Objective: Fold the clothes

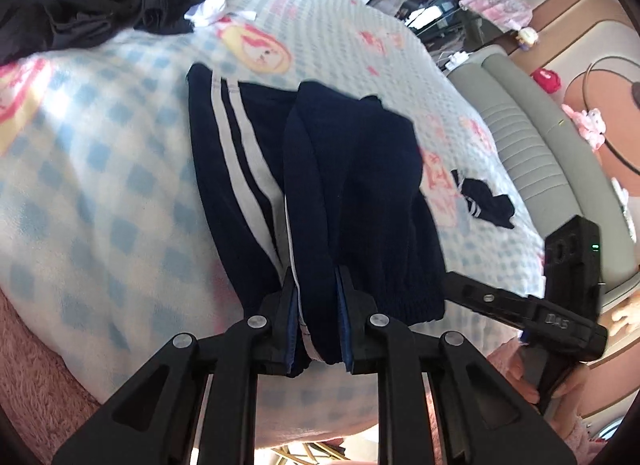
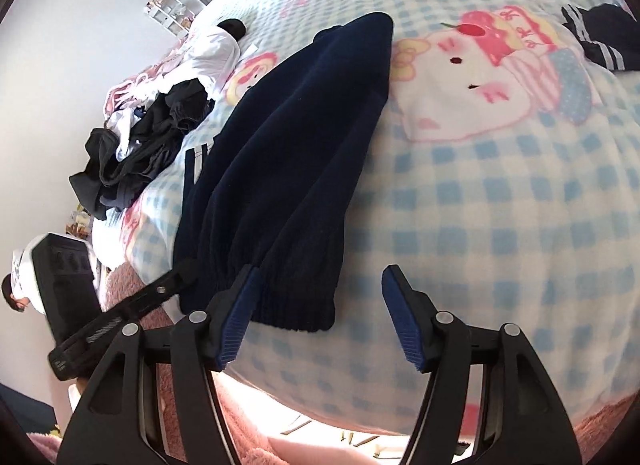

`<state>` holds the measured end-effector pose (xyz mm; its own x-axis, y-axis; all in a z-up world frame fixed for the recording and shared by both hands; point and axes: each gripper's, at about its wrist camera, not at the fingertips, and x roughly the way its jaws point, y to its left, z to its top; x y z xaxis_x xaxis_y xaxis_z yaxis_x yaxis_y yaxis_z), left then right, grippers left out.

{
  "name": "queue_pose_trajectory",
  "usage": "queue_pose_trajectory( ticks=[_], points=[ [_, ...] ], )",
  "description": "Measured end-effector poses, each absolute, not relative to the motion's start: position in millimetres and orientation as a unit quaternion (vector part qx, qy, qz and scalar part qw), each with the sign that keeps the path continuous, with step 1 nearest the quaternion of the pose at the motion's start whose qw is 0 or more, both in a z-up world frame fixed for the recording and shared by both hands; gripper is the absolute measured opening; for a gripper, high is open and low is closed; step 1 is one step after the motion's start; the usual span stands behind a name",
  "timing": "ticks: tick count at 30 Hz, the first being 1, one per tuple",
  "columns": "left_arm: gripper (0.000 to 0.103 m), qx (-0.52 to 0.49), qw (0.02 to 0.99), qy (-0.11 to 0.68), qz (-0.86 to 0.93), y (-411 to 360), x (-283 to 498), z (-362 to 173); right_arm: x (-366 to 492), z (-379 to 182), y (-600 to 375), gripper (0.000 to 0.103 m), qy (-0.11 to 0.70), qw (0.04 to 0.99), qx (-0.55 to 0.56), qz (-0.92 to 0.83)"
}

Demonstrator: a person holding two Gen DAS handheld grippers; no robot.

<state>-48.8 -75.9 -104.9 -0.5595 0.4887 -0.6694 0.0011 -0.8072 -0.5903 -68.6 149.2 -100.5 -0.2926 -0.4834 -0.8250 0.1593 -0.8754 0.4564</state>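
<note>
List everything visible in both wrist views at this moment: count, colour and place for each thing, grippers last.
navy track pants: one, navy with white side stripes, folded lengthwise on the blanket, cuffed end toward the grippers
checked blanket: one, pale blue and white with pink cartoon prints, covering the bed
dark clothes pile: one heap, black with white pieces, far side of the bed
small striped garment: one, navy with white bands, lying apart from the pants
pink fleece: one, pink, at the near bed edge
left gripper: black with blue pads, shut on the pants' near end
right gripper: black with blue pads, open, beside the cuff, nothing between its pads
</note>
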Motion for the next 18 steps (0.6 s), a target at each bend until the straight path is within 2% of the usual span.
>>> queue_pose_trajectory(
  ticks=[1,3,4,6,8,11,13,14,15,17,18],
  points=[
    [0.021,-0.435,0.147,-0.280,0.843,-78.7,-47.4,-101.3,-73.7,-104.8,146.0,0.066,-0.139,0.208,0.567,-0.785],
    [0.037,-0.441,0.134,-0.286,0.840,-83.5,-48.1,-107.5,-79.5,-113.6,141.9,0.066,-0.139,0.212,0.575,-0.778],
    [0.050,-0.451,0.121,-0.290,0.836,-86.4,-49.1,-113.8,-79.1,-117.0,142.1,0.066,-0.140,0.210,0.575,-0.778],
    [0.052,-0.469,0.096,-0.296,0.826,-92.1,-51.0,-126.5,-76.8,-121.8,143.8,0.066,-0.143,0.209,0.573,-0.779],
    [0.061,-0.475,0.093,-0.317,0.815,-96.1,-53.7,-132.2,-80.2,-122.3,147.1,0.066,-0.146,0.214,0.572,-0.778],
    [0.068,-0.491,0.100,-0.329,0.800,-94.1,-61.6,-143.9,-90.6,-128.9,147.9,0.072,-0.151,0.229,0.571,-0.774],
    [0.064,-0.496,0.102,-0.319,0.801,-90.3,-63.8,-145.6,-95.4,-139.0,140.6,0.068,-0.139,0.239,0.581,-0.765],
    [0.056,-0.497,0.103,-0.313,0.803,-88.1,-64.4,-145.5,-96.7,-140.3,136.1,0.057,-0.125,0.244,0.581,-0.766],
    [0.049,-0.495,0.111,-0.306,0.806,-84.7,-64.2,-142.7,-95.3,-136.1,135.3,0.040,-0.119,0.251,0.574,-0.770],
    [0.029,-0.487,0.128,-0.282,0.817,-73.7,-63.2,-133.2,-89.3,-123.8,140.0,0.027,-0.124,0.266,0.557,-0.777],
    [0.027,-0.483,0.135,-0.268,0.822,-67.9,-62.7,-128.4,-86.4,-117.3,144.0,0.022,-0.127,0.269,0.549,-0.781]
  ],
)
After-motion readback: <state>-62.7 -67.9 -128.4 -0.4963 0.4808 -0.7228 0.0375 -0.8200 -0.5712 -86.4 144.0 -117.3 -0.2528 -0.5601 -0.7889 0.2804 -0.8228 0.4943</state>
